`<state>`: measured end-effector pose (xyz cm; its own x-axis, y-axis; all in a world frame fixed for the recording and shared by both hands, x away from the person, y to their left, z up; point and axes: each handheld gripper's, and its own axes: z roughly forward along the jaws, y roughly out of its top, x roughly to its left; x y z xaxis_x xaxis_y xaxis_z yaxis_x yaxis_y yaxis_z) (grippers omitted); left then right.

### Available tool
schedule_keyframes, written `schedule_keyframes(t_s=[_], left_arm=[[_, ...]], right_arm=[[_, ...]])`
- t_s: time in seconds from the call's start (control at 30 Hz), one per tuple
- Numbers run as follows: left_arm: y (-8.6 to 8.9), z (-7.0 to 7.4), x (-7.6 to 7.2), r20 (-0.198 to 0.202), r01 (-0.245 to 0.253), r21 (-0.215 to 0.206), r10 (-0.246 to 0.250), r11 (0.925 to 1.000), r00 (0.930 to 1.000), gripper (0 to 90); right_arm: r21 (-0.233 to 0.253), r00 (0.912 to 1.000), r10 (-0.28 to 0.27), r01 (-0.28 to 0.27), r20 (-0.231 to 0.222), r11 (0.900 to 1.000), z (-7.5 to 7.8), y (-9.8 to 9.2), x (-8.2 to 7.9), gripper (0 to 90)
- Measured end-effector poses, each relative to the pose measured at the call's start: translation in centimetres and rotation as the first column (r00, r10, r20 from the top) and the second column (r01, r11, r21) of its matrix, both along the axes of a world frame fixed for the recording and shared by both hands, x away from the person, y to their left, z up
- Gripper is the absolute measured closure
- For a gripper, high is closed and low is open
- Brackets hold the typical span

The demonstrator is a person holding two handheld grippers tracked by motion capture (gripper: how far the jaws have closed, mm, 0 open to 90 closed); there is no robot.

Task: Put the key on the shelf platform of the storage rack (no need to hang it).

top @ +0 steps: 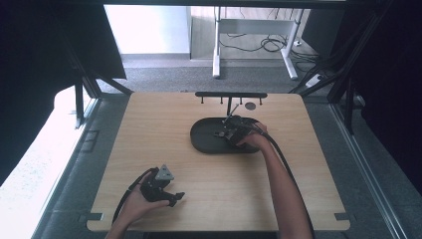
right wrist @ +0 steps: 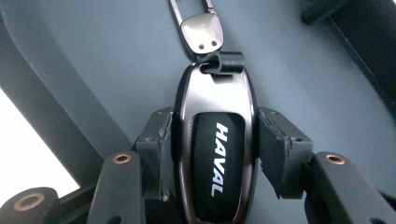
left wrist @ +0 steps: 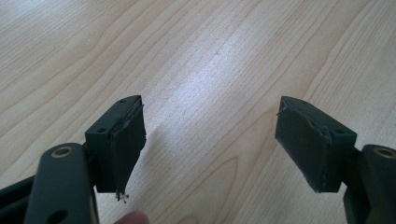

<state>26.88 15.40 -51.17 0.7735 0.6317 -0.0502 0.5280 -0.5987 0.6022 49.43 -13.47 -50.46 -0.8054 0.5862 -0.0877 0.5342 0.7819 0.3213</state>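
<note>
Over the dark tray [top: 201, 142] — right gripper [right wrist: 215, 140] jaws clamped on a key fob [right wrist: 215, 154]; left gripper [left wrist: 210, 140] jaws apart.

Your left hand [top: 137, 201] holds the left tool [top: 169, 195] low over the bare wooden table [top: 164, 124] at the lower left of the frame, its tips pointing right. Your right hand [top: 255, 142] holds the right tool [top: 228, 130] at mid-frame over a dark oval tray [top: 206, 139], with a thin metal piece [top: 232, 110] sticking up beyond its tips. A black bar [top: 231, 94] runs along the table's far edge.
</note>
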Motion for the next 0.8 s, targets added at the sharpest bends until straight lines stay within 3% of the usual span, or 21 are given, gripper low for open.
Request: schedule_keyframes(t_s=[0.23, 0.37, 0.5, 0.63, 0.8], left_arm=[[-0.1, 0.0, 0.0, -0.001, 0.002, 0.001, -0.002, 1.0000, 1.0000, 24.6], [-0.1, 0.0, 0.0, -0.001, 0.002, 0.001, -0.002, 1.0000, 1.0000, 24.6], [-0.1, -0.1, 0.0, -0.003, 0.003, 0.003, -0.003, 1.0000, 1.0000, 24.6], [-0.3, -0.1, -0.1, -0.005, 0.003, 0.004, -0.003, 1.0000, 1.0000, 24.6], [-0.3, -0.1, -0.1, -0.004, 0.005, 0.006, -0.005, 1.0000, 1.0000, 24.6]], right_arm=[[0.027, 0.9999, -0.012, 0.012, 0.005, 1.000, -0.1, -0.4, 0.1, 46.8], [-0.001, 0.9993, -0.027, 0.027, 0.026, 1.000, -0.1, -0.4, -0.1, 37.8], [-0.027, 0.9975, -0.006, 0.008, 0.070, 1.000, -0.1, -0.4, -0.6, 31.2], [0.007, 0.9922, -0.011, 0.011, 0.124, 1.000, 0.8, -0.4, -1.4, 28.8], [0.055, 0.9872, -0.014, 0.005, 0.159, 0.998, 2.3, -0.4, -2.6, 27.5]])
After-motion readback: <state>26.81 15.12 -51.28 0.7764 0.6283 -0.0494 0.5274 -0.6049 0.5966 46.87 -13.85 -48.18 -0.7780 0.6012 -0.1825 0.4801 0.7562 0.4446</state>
